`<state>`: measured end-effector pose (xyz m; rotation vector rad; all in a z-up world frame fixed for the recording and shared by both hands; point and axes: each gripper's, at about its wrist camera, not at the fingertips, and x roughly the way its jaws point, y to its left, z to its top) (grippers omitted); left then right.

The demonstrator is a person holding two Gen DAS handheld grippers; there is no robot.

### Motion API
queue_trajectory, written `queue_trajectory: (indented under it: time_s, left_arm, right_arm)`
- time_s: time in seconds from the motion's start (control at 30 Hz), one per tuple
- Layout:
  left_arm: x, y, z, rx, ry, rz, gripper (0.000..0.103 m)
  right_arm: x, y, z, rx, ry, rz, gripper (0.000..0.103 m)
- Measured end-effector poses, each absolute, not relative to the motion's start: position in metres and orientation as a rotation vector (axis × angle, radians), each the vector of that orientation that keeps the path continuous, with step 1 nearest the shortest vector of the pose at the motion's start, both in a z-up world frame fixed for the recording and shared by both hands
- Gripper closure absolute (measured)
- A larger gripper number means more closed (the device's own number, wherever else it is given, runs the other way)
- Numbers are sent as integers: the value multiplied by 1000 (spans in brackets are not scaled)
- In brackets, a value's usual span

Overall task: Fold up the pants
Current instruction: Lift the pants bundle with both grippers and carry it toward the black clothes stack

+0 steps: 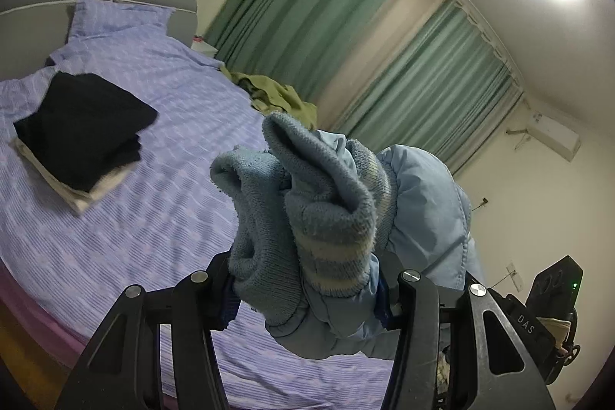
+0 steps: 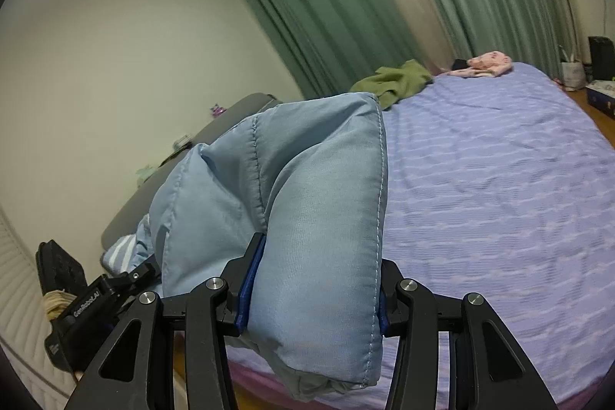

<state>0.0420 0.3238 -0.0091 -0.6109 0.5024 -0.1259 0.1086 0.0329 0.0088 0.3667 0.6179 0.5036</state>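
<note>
Above the bed (image 2: 499, 179), each hand-held gripper (image 1: 307, 298) (image 2: 311, 298) clamps the padded light-blue pants (image 2: 307, 218) between part-closed jaws.

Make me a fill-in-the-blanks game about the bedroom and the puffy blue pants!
1. The left hand-held gripper and right hand-held gripper both clamp the puffy light ____ pants.
2. The curtains are ____.
3. On the purple bed, the top garment of the folded stack is ____.

Missing words: blue; green; black
</note>
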Motion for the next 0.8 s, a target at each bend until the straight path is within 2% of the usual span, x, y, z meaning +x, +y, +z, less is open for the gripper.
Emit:
queue_trajectory:
  time_s: [0.4,0.8]
  left_arm:
    - [65,511,-5,-568,579,-146,51]
    - [64,585,0,-611,540,-56,51]
  right_arm:
    - [123,211,-16,447,658,455,55]
    - [153,288,-14,428,699,559,55]
